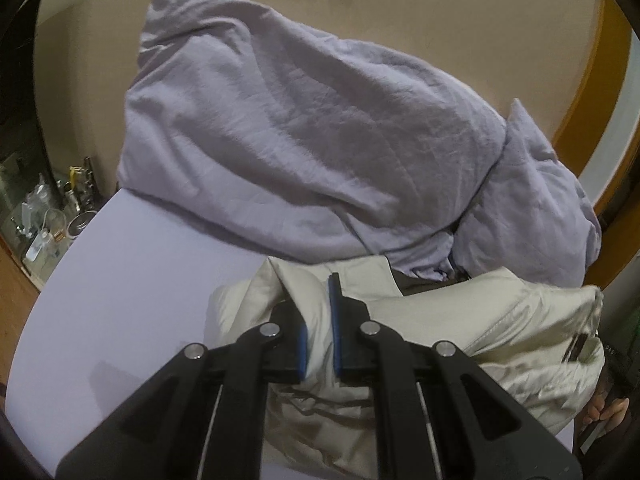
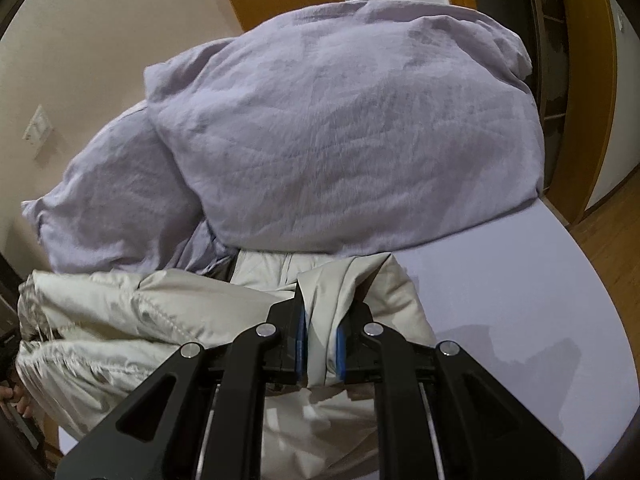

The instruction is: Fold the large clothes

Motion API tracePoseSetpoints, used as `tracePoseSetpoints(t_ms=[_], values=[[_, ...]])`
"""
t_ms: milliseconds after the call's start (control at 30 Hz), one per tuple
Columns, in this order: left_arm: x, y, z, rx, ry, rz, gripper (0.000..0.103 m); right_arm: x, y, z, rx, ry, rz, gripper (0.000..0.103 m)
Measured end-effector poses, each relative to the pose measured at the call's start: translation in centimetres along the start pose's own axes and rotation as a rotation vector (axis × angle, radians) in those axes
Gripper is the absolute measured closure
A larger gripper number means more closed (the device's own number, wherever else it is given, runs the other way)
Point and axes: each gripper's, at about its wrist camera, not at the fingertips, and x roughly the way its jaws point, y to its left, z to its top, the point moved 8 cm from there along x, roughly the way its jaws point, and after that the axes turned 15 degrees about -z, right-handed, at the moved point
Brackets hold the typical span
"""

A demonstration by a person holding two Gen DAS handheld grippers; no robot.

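both grippers gripping jacket (image 2: 160,312), on bed (image 2: 520,320)

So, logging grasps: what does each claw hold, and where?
Right claw pinches a raised fold of the cream puffer jacket. Left claw straddles jacket fabric; its grip cannot be told.

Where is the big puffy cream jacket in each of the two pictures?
Left wrist view: the cream jacket fills the bottom middle and right, with the left gripper clamped on a fold.
Right wrist view: the cream jacket fills the bottom left and middle, with the right gripper clamped on a fold.
Shared landmark: the lilac duvet heaped just behind the jacket.
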Motion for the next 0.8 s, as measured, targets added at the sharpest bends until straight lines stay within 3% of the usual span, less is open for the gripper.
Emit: tracePoseSetpoints(t_ms=[200, 467, 667, 800], values=[[5.5, 1.6, 1.7, 0.0, 0.049, 0.013, 0.093, 4.7, 1.4, 1.2, -0.017, 0.016, -0.069, 0.091], [12.0, 4.3, 1.5, -0.043, 0.117, 0.052, 0.093, 11.0, 2.1, 1.0, -0.022, 0.076, -0.143, 0.09], [14.6, 6.2, 0.8, -0.091, 0.147, 0.08, 0.087, 14.1, 2.8, 0.7, -0.034, 0.128, -0.162, 0.085], [14.4, 6.4, 0.5, -0.112, 0.161, 0.069, 0.079, 13.6, 2.7, 0.9, -0.02, 0.153, -0.151, 0.08]])
